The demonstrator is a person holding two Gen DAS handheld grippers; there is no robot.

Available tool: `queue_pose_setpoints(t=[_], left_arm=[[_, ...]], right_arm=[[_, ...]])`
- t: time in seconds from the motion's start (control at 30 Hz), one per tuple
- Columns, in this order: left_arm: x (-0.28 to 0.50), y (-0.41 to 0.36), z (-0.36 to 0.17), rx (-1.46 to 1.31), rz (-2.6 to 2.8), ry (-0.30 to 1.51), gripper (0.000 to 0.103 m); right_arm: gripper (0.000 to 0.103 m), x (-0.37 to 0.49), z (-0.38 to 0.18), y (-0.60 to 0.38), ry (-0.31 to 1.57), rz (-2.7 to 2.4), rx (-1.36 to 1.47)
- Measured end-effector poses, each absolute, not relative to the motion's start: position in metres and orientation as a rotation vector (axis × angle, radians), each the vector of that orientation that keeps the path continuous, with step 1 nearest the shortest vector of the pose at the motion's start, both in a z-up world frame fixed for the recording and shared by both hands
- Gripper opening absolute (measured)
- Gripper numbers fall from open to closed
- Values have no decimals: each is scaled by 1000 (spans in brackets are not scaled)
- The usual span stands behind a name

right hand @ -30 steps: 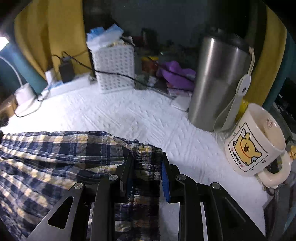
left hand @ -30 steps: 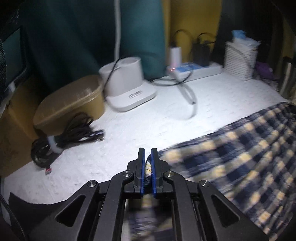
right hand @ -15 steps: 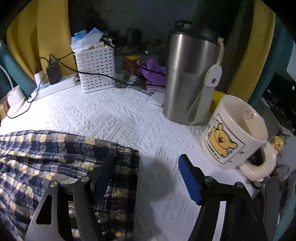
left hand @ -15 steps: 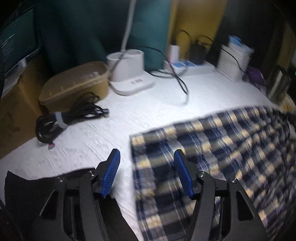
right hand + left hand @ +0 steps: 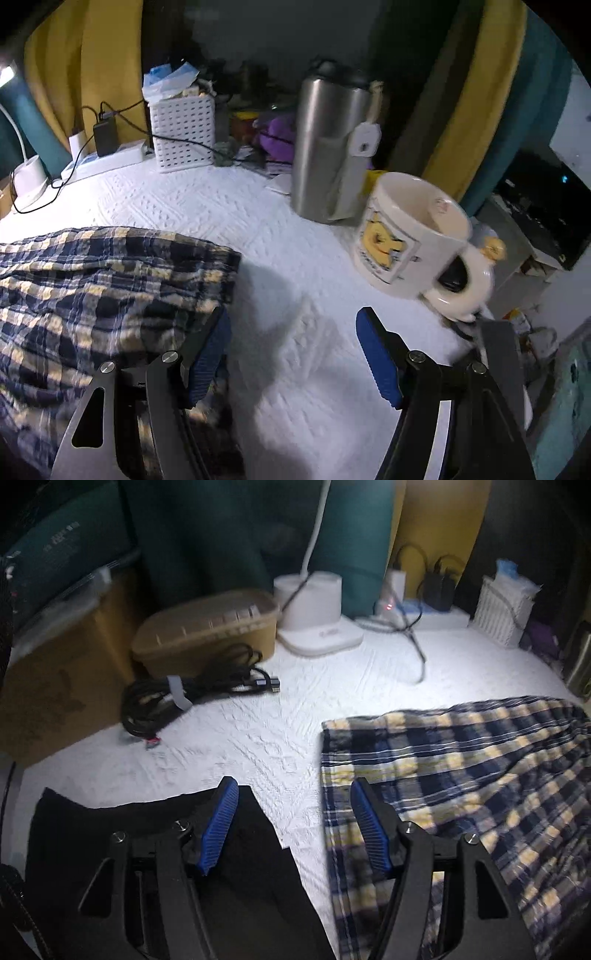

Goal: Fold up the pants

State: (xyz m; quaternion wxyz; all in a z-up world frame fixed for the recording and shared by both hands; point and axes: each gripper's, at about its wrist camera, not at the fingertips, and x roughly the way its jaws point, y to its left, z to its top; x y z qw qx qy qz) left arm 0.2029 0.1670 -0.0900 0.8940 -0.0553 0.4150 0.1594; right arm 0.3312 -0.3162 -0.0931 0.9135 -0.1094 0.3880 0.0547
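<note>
1. Left tongs (image 5: 293,797): released, jaws just spread wider, nothing between them; one pad over black cloth (image 5: 221,867).
2. Right tongs (image 5: 293,328): released, empty.
3. Plaid pants (image 5: 461,775): lying apparently folded on the white-covered counter (image 5: 295,295), near the bear mug (image 5: 410,236).

- plaid pants (image 5: 461,775) in navy, yellow and white checks are lying spread and rumpled on the white textured cover
- one cloth edge is showing in the left wrist view, the other end (image 5: 110,280) is lying bunched and wrinkled
</note>
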Motion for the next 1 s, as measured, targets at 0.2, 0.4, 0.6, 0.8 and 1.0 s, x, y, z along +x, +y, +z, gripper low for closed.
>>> queue_pose_setpoints(t=[0.2, 0.4, 0.6, 0.8, 1.0], left_arm=[[170, 150, -69, -113, 269, 788, 64], [142, 124, -54, -115, 210, 719, 64], [115, 95, -53, -110, 147, 693, 65], [88, 71, -57, -105, 94, 669, 66], [68, 52, -62, -122, 36, 654, 68]], right_arm=[[72, 287, -78, -328, 765, 98, -236], [75, 240, -68, -330, 737, 101, -257], [91, 189, -70, -326, 723, 125, -283], [91, 147, -82, -317, 735, 154, -315], [102, 111, -91, -314, 736, 162, -328]])
